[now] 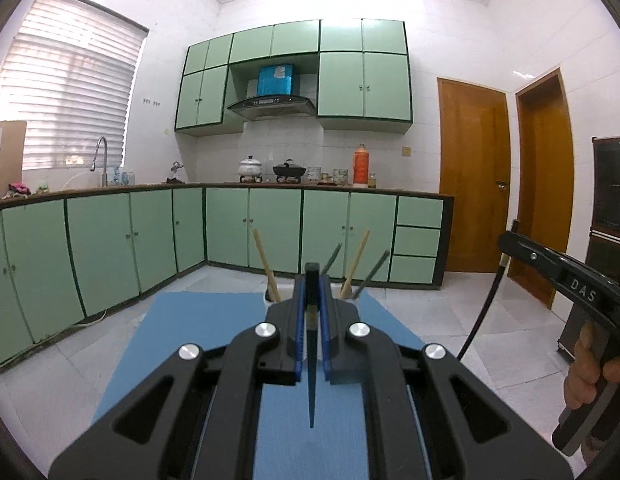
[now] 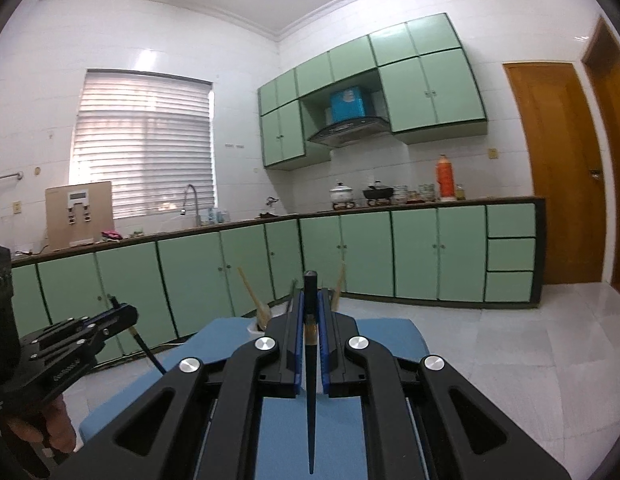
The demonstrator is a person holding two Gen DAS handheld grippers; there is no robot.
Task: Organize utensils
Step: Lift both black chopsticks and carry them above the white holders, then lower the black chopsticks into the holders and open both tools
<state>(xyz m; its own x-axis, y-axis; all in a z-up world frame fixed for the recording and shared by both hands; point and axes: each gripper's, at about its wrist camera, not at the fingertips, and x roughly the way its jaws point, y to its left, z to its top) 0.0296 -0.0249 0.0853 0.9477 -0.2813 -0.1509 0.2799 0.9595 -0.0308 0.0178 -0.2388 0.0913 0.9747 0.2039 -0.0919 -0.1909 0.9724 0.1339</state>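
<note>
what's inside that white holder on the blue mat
The white holder holds tan chopsticks and dark chopsticks leaning outward. The left gripper hides its middle and interior.

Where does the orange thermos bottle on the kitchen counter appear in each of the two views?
Left wrist view: the orange thermos bottle stands right of centre on the counter, left of the wooden door.
Right wrist view: the orange thermos bottle stands further right, again on the counter, left of the door.
Shared landmark: the range hood under the green wall cabinets.
</note>
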